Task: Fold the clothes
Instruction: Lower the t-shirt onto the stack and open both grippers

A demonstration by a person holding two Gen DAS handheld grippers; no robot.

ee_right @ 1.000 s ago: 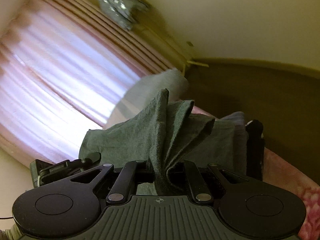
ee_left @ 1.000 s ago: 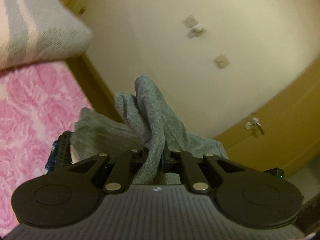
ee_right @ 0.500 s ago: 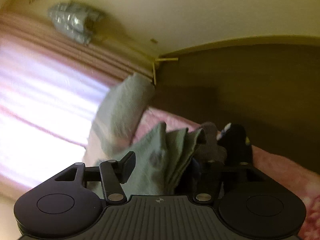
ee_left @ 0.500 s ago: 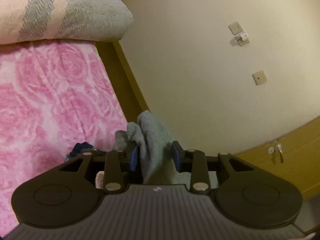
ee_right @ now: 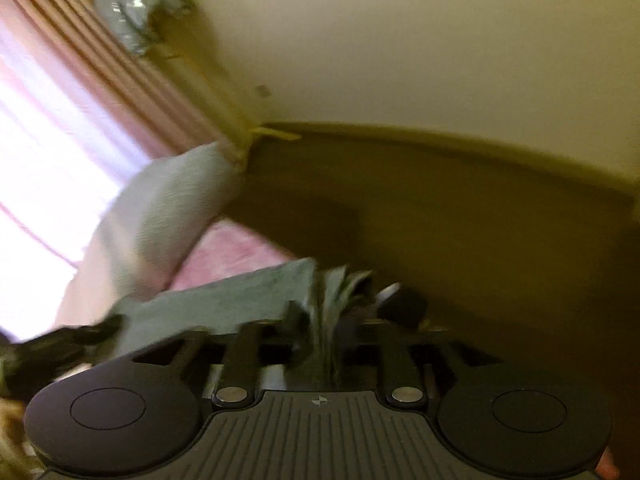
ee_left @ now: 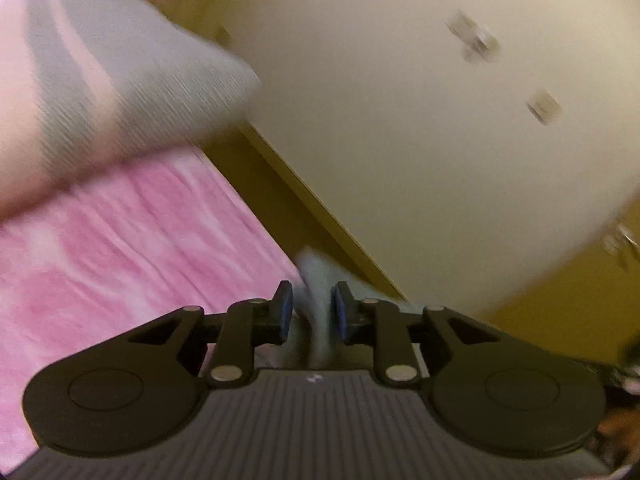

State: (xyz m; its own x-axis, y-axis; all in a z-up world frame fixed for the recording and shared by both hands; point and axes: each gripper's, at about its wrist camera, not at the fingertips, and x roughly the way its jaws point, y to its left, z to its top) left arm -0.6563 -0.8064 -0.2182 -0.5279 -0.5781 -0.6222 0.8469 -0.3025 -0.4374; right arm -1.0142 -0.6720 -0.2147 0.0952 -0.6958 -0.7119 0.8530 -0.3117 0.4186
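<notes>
A grey garment [ee_left: 318, 312] lies between the fingers of my left gripper [ee_left: 310, 308]. The jaws stand apart, with gaps on both sides of the cloth. In the right wrist view the same grey garment [ee_right: 240, 296] spreads to the left over the pink bed. A bunched part of it runs between the fingers of my right gripper [ee_right: 320, 332], whose jaws are also parted. Both views are blurred by motion.
A pink rose-patterned bedspread [ee_left: 120, 248] covers the bed. A grey and pink striped pillow [ee_left: 100, 92] lies at its head and also shows in the right wrist view [ee_right: 168, 216]. A wooden headboard [ee_right: 440, 208], cream wall and bright curtained window [ee_right: 48, 128] stand behind.
Both grippers have opened from a tight pinch on the grey garment. The cloth has dropped lower between the fingers. Both cameras have swung and the bedspread fills more of the left view.
</notes>
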